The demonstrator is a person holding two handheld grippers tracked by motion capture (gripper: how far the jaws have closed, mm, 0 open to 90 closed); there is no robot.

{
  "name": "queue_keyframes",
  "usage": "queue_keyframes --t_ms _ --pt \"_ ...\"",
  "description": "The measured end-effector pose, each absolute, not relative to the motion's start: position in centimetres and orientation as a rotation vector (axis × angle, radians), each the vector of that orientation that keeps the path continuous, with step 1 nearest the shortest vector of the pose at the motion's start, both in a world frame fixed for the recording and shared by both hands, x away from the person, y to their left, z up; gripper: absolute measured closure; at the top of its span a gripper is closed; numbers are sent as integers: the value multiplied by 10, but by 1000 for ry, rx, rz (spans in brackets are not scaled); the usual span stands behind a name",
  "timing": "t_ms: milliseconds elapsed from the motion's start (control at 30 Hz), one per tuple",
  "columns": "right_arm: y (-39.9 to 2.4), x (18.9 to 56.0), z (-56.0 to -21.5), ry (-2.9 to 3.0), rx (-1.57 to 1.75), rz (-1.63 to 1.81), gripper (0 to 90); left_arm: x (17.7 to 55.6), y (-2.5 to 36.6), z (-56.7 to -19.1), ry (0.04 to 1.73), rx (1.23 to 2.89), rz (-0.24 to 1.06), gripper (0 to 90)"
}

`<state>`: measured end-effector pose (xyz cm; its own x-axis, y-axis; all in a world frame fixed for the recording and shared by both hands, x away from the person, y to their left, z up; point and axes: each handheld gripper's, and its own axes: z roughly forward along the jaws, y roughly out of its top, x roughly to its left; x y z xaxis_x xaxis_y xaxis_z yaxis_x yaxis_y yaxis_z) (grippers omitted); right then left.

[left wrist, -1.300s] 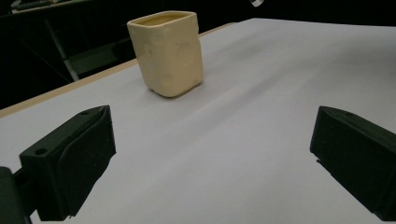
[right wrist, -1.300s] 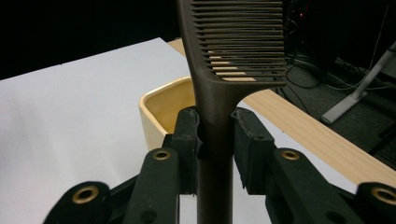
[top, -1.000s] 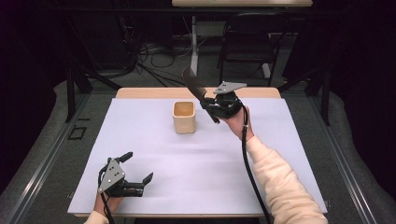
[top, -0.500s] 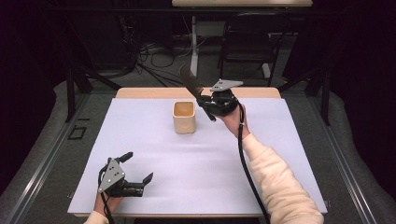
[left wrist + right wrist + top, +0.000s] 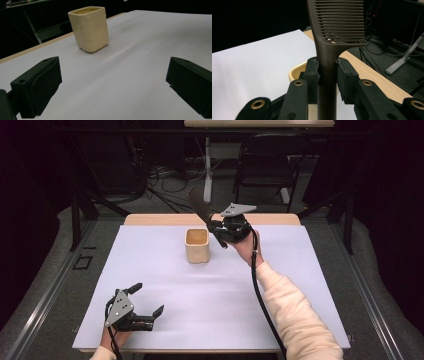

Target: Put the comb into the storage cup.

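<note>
The left gripper [image 5: 145, 306] was rested low on the white table cover [image 5: 300, 285], jaws spread wide on nothing, the cream cup [image 5: 197, 245] well ahead of it. Beside that cup, the right gripper [image 5: 216, 226] was raised and tilted, clamped on the dark comb [image 5: 201, 206] by its handle. The comb might be knocked against the cup's rim or slip if lowered aslant.

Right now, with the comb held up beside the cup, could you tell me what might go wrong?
The right gripper pinches only the comb handle, so the long toothed end could pivot or slip. The cup is small and nothing steadies it: the open left gripper rests far off, so a misjudged insertion might tip it.
</note>
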<state>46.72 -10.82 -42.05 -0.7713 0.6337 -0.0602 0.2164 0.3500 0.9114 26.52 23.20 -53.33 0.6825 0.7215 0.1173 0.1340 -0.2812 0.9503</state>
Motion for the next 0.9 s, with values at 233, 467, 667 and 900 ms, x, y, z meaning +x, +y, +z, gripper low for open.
queue_keyframes --t_ms 233,467,667,900 --pt "-104 470 -419 2210 742 1413 722 265 232 -533 680 1793 665 2" --pt "-99 472 -414 2190 740 1435 722 265 232 -533 678 1792 667 2" --pt "-96 474 -415 2184 747 1430 722 265 232 -533 679 1792 667 2" --pt "-93 478 -414 2169 749 1448 722 265 232 -533 678 1794 663 1"
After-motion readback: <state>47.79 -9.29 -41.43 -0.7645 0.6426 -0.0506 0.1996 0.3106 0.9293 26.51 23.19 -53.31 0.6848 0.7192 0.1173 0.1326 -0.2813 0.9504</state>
